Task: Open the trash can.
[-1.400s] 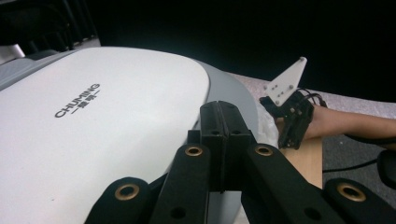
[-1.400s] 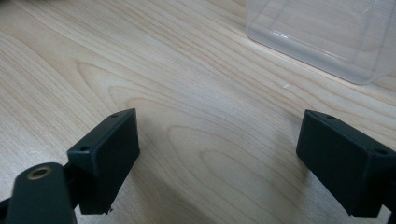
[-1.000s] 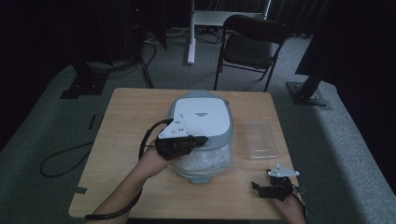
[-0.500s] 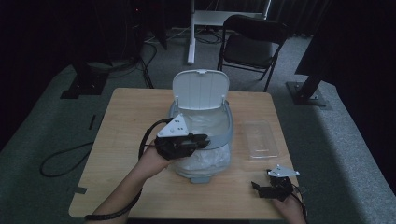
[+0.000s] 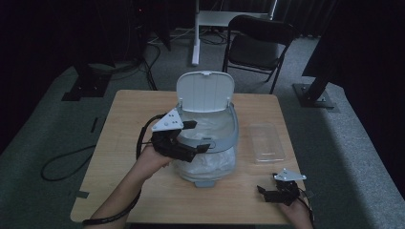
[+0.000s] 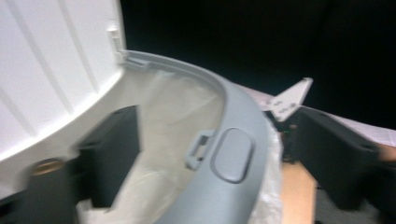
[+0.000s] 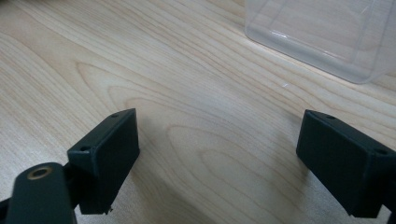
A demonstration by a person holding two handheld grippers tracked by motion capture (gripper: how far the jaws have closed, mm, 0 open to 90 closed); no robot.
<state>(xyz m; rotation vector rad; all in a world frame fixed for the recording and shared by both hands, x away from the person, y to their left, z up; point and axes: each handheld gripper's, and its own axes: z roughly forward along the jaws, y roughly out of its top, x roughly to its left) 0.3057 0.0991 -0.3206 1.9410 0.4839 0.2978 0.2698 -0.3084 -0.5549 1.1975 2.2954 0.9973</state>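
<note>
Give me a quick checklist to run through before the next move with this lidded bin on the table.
1. Lid fully up: ok, it stands upright at the back of the bin.
2. Left gripper released: ok, its jaws have just been opening and stand wide at the bin's front rim, one inside, one outside, pressing on nothing.
3. Liner bag seated in the bin: ok, it lines the inside and hangs over the rim.
4. Bin contents: cannot tell, the bottom is hidden.
5. Right gripper free: ok, open over bare table, holding nothing.
6. Clear tray out of the way: ok, it lies right of the bin, apart from it.
</note>
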